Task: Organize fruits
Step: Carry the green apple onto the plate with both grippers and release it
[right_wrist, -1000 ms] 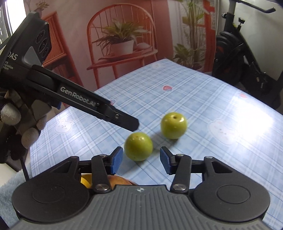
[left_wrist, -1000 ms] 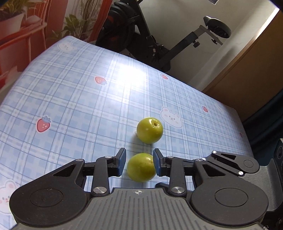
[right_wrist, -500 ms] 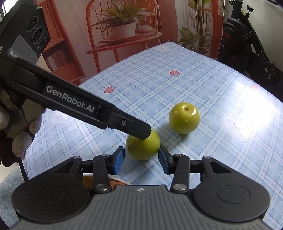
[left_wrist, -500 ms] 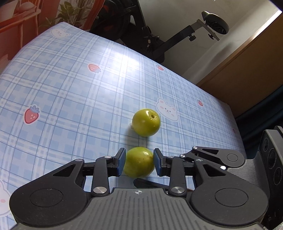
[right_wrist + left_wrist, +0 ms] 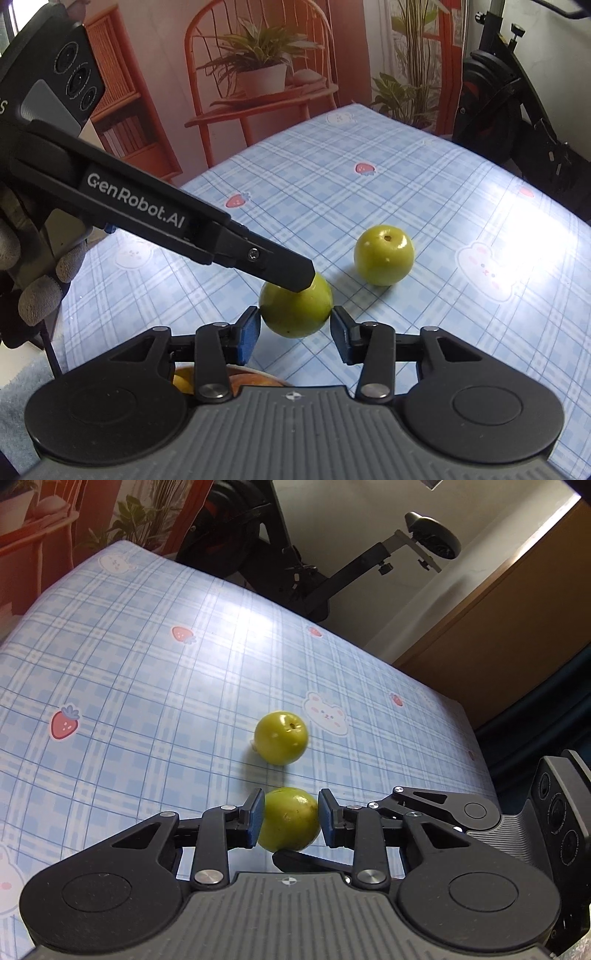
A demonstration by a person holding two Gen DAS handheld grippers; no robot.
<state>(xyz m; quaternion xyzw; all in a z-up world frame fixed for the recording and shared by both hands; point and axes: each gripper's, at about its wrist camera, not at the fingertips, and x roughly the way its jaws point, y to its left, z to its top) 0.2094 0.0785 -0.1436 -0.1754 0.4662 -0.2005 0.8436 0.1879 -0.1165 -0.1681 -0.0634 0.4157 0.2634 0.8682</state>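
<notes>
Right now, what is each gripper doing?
Left gripper: shut on the near green fruit.
Right gripper: open, fingers either side of that fruit, not gripping.

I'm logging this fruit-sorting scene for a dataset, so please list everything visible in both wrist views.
green fruits: 2, yellow-green; near fruit between the left gripper's pads, far fruit behind it on the cloth
orange-yellow fruit: count unclear, mostly hidden under the right gripper
tablecloth: 1, blue plaid, covering the table
exercise bike: 1, black, beyond the table
left gripper: 1, black, blue pads, shut on the near fruit
right gripper: 1, black, blue pads, open beside it
gloved hand: 1, grey, holding the left gripper
</notes>
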